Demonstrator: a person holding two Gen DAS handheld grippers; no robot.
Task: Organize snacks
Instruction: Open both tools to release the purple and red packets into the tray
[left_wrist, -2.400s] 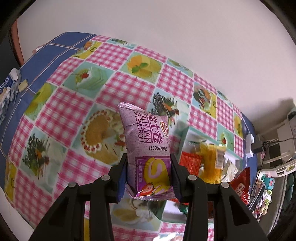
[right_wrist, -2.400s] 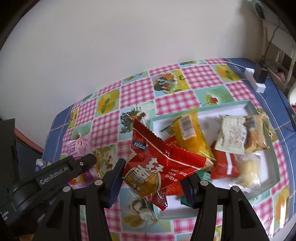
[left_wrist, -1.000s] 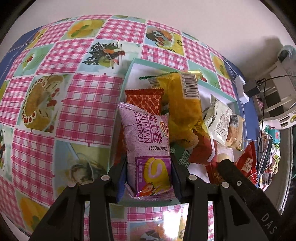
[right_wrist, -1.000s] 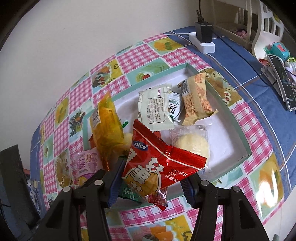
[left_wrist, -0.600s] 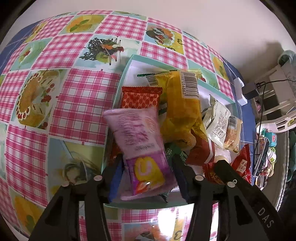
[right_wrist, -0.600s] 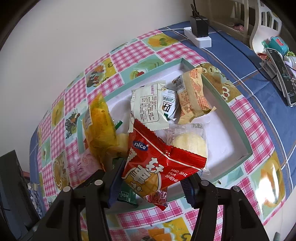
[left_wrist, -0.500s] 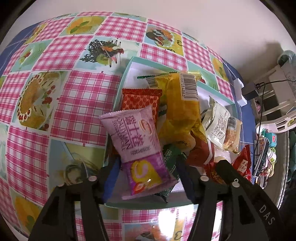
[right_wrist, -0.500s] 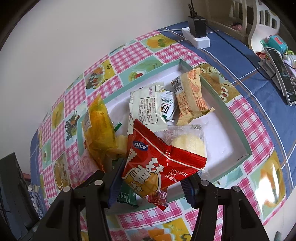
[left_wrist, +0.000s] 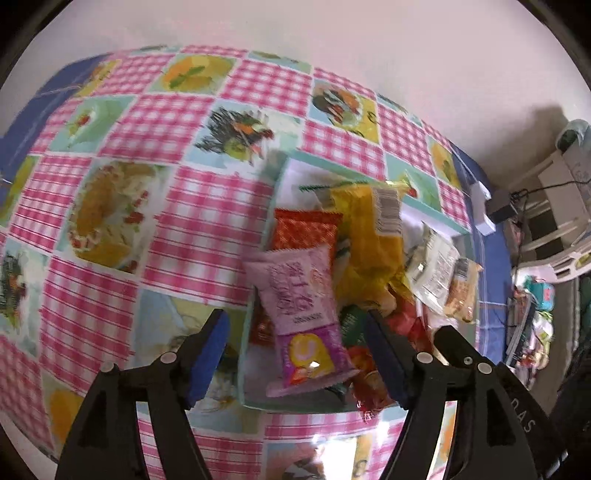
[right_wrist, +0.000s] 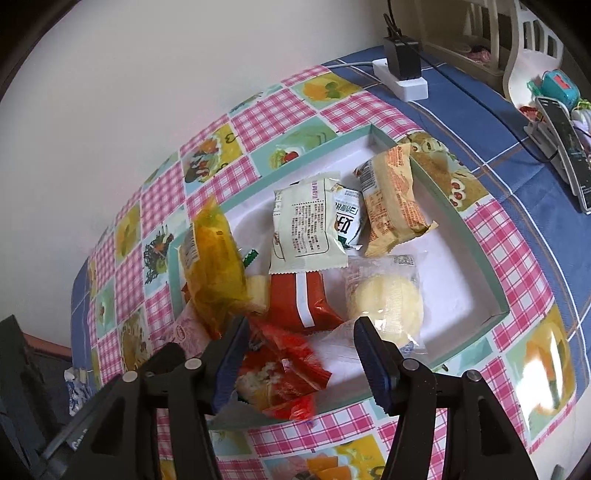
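Note:
My left gripper (left_wrist: 295, 354) is open above the near left end of the teal-rimmed white tray (left_wrist: 424, 210). The purple Swiss roll packet (left_wrist: 299, 314) lies loose in the tray between the spread fingers. My right gripper (right_wrist: 299, 354) is open over the tray's (right_wrist: 491, 266) near edge. The red snack bag (right_wrist: 280, 369) lies crumpled in the tray just below its fingers. Other packets in the tray are a yellow bag (right_wrist: 214, 266), a cream packet (right_wrist: 306, 225), an orange packet (right_wrist: 391, 199) and a clear-wrapped bun (right_wrist: 384, 299).
The tray sits on a pink checked tablecloth (left_wrist: 184, 206) against a white wall. A white power strip with a black plug (right_wrist: 402, 77) lies behind the tray. A remote and small items (right_wrist: 565, 136) lie at the far right on blue cloth.
Both grippers have opened. The purple packet dropped from the left gripper into the tray. The red bag dropped from the right gripper into the tray. Both grippers drew back slightly.

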